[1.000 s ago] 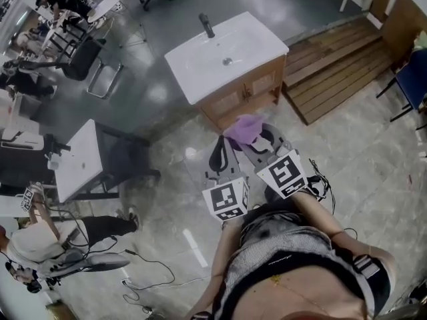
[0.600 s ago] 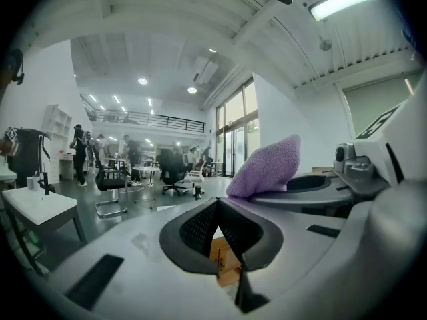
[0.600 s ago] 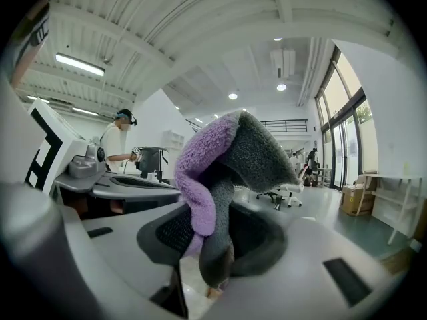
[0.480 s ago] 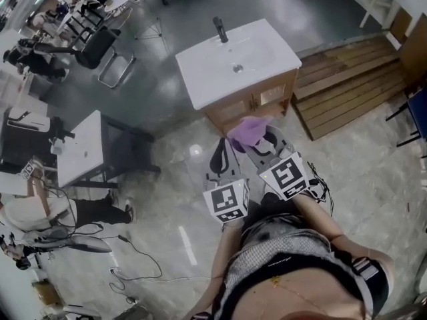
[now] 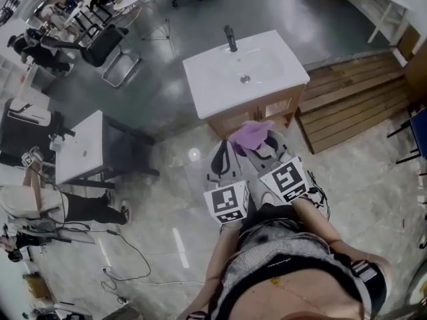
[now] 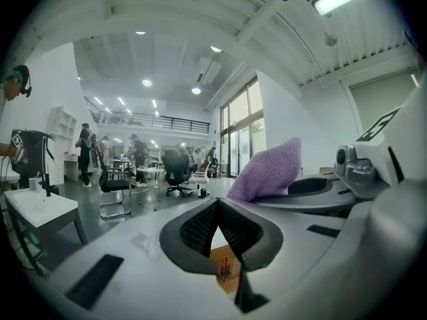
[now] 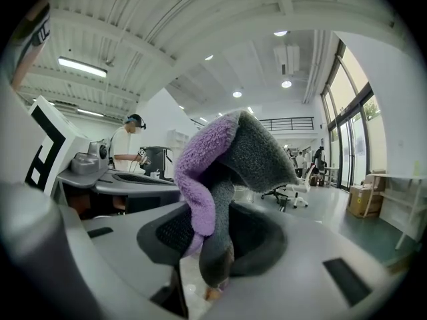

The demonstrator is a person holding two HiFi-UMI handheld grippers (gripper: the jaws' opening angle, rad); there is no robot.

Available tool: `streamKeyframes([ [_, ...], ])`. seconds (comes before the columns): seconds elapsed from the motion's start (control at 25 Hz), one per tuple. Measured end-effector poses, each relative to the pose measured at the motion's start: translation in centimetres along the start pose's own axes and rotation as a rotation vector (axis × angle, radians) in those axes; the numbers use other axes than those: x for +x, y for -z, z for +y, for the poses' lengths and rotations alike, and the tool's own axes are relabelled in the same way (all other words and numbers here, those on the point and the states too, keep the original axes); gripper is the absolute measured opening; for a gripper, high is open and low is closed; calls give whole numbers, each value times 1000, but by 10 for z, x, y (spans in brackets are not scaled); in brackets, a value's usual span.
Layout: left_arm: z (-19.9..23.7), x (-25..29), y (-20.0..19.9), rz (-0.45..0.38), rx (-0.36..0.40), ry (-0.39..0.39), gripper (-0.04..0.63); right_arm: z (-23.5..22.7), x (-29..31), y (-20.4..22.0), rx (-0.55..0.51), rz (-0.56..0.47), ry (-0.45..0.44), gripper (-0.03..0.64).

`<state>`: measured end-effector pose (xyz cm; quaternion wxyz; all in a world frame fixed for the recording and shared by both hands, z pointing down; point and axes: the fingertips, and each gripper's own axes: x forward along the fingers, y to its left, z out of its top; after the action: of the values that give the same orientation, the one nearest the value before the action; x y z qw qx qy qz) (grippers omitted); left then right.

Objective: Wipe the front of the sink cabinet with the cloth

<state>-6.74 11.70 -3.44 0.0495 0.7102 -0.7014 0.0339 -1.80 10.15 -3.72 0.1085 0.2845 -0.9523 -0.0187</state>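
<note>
The right gripper (image 7: 212, 242) is clenching the purple cloth (image 7: 223, 155), presenting it toward the sink cabinet (image 5: 259, 112) front for wiping, while the left gripper (image 6: 217, 209) is hanging alongside, clenched on nothing.

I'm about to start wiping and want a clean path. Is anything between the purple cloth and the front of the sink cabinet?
Nothing visible does. The cloth, clamped in the right gripper, is held directly in front of the wooden cabinet front, and the head view shows no object between them.
</note>
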Motion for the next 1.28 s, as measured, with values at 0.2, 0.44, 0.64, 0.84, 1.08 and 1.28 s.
streamKeyframes([
  [0.2, 22, 30, 2, 2, -8, 30, 6, -14, 34, 0, 0, 18, 36, 181],
  [0.44, 56, 75, -2, 9, -4, 91, 6, -29, 82, -11, 1, 31, 84, 181],
  [0.64, 80, 104, 3, 23, -10, 128, 6, -36, 120, -7, 9, 58, 112, 180],
  [0.84, 106, 129, 8, 41, -12, 140, 6, -42, 154, -9, 4, 73, 127, 181],
  [1.08, 129, 153, 12, 44, -24, 167, 6, -48, 187, -7, 4, 89, 148, 181],
  [1.28, 138, 165, 21, 61, -25, 187, 6, -53, 204, -1, 7, 105, 152, 181],
])
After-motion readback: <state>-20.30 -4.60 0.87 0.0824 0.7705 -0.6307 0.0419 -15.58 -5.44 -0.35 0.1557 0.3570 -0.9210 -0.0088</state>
